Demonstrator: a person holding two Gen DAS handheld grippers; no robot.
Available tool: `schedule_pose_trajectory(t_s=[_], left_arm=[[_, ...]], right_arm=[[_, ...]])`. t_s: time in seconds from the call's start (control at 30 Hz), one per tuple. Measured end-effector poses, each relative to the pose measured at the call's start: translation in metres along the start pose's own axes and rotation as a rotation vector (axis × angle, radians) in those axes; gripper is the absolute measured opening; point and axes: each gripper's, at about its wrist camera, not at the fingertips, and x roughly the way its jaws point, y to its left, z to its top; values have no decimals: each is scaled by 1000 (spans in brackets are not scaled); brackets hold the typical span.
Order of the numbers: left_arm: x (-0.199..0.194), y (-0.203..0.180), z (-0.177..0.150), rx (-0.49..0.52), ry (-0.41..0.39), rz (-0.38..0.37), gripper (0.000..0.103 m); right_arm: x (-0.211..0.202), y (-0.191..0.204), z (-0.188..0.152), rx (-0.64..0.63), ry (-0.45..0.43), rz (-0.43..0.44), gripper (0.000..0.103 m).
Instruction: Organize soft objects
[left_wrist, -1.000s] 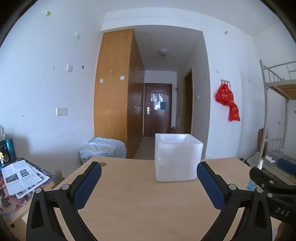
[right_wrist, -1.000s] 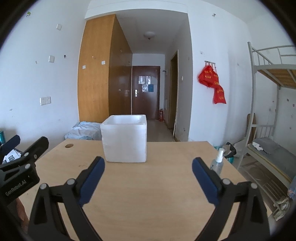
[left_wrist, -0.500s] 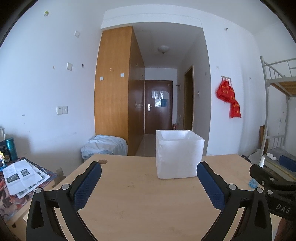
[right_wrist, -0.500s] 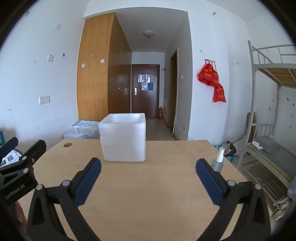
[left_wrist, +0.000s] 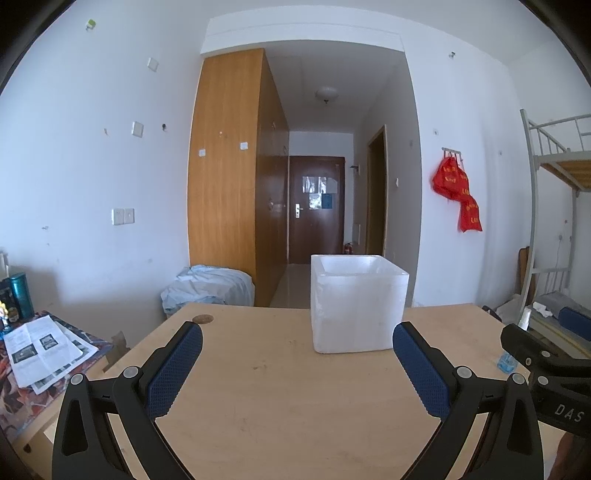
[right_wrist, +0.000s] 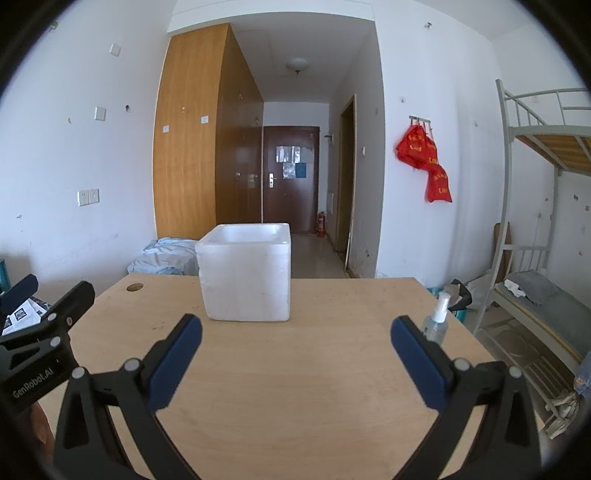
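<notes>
A white foam box (left_wrist: 356, 302) stands open-topped on the far part of the wooden table (left_wrist: 277, 391); it also shows in the right wrist view (right_wrist: 245, 271). Its inside is hidden. My left gripper (left_wrist: 297, 332) is open and empty, held above the table's near part, short of the box. My right gripper (right_wrist: 295, 328) is open and empty, also short of the box. Each gripper shows at the edge of the other's view. No soft object shows on the table.
A small spray bottle (right_wrist: 437, 319) stands near the table's right edge. Papers (left_wrist: 40, 349) lie on a lower surface to the left. A light blue bundle of cloth (left_wrist: 208, 286) lies beyond the table. A bunk bed (right_wrist: 535, 258) stands to the right.
Both views have shifted slightly: the box sits a little lower and farther in each. Both grippers stay open and empty.
</notes>
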Motion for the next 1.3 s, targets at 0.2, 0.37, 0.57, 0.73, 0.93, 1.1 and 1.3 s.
schedule_pose_trajectory(t_s=[0.2,0.37,0.57,0.73,0.93,1.1,1.3], left_arm=[[1,0,0,0,0,-1,103],[1,0,0,-1,1,0,103],[1,-1,0,1,0,1,103],[2,-1,1,2,3,0,103],[2,-1,1,4,2,-1,103],[1,-1,1,9,0,1,103],[1,-1,1,16,-10,8,103]], right_arm=[[0,0,0,-1,1,0,103],[1,-1,0,0,1,-1,103],[2,0,0,2,1,-3,103],[3,-1,0,0,1,-1,103],[3,0,1,1,0,-3,103],[3,0,1,1,1,-2,103],[4,-1,0,-1,0,-2,103]])
